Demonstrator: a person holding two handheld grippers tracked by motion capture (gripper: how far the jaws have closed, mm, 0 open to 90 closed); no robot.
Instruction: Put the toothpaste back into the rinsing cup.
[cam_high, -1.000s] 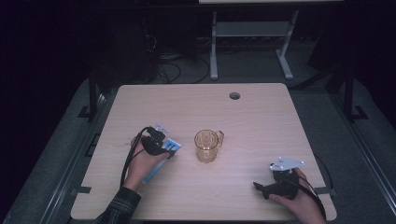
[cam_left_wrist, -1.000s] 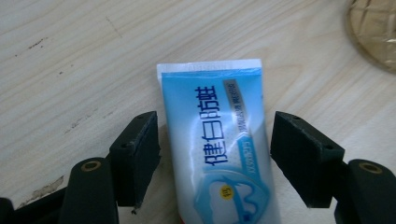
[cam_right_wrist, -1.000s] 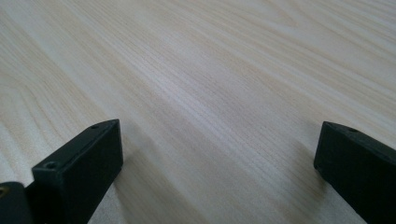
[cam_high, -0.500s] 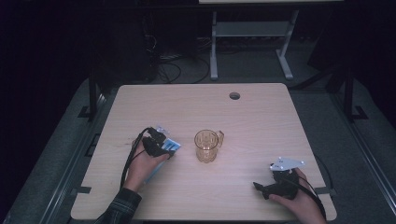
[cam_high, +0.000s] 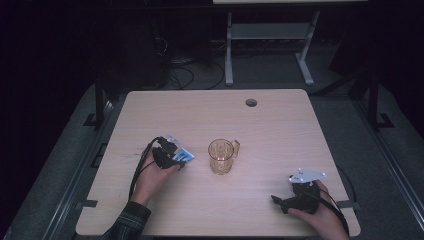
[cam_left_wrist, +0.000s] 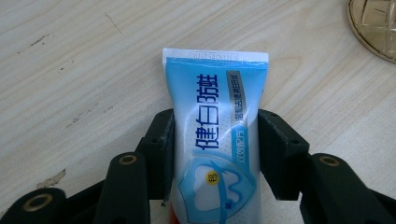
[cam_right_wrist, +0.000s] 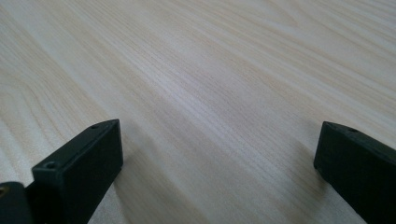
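Your left claw (cam_left_wrist: 215, 154) has just been closing on the toothpaste tube (cam_left_wrist: 215, 135); both pads touch its sides, tube flat on the desk (cam_high: 280, 125) left of the glass mug (cam_high: 222, 156); tube pale blue, white crimped end, blue lettering; your right claw (cam_right_wrist: 217, 163) stands wide, holding nothing.

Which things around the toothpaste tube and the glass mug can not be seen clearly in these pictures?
- Toothpaste tube: its cap end is cut off by the bottom edge of the left gripper view; in the high view the left gripper covers most of it.
- Glass mug: contents too small to tell in the high view; the left gripper view cuts it at the corner.
- Right gripper: jaw tips hidden by its body in the high view.
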